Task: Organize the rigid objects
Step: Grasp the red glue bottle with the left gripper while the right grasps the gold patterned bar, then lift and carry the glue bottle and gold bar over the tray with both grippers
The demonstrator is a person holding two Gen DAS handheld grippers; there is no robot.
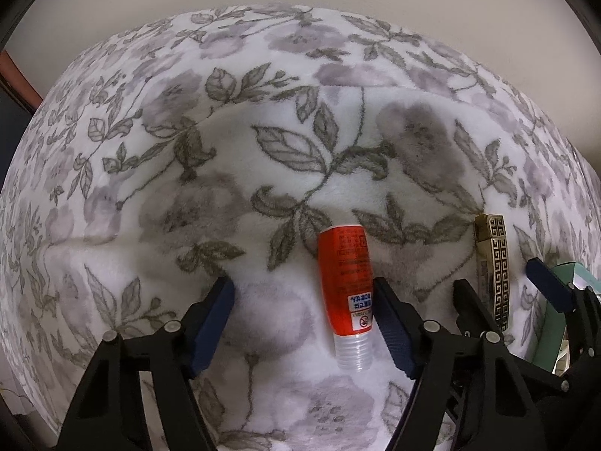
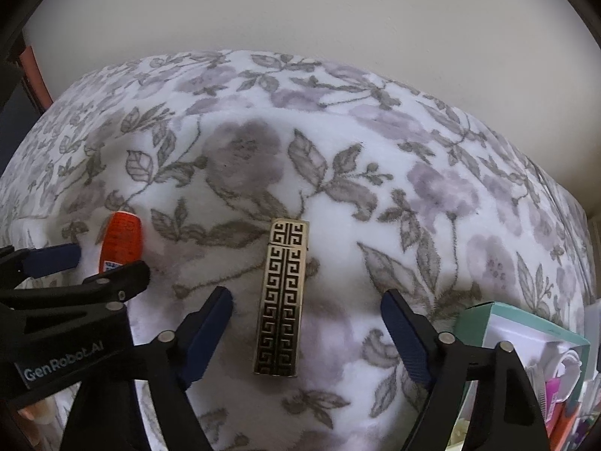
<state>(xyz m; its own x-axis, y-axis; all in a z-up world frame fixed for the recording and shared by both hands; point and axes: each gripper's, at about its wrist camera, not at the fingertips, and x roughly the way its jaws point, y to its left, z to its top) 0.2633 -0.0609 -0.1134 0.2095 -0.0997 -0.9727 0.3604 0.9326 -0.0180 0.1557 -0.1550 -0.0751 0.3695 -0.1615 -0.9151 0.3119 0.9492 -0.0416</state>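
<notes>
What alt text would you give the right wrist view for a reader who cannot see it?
The right gripper hangs open over a gold lighter with a black key pattern, which lies between its fingers untouched on a floral blanket. At left, the left gripper sits by an orange tube; an open teal box is at lower right.

Orange-red tube (image 1: 347, 282), gold-and-black Greek-key case (image 2: 282, 297), grey-lilac floral white blanket (image 1: 263, 112), teal box (image 2: 499, 312).
</notes>
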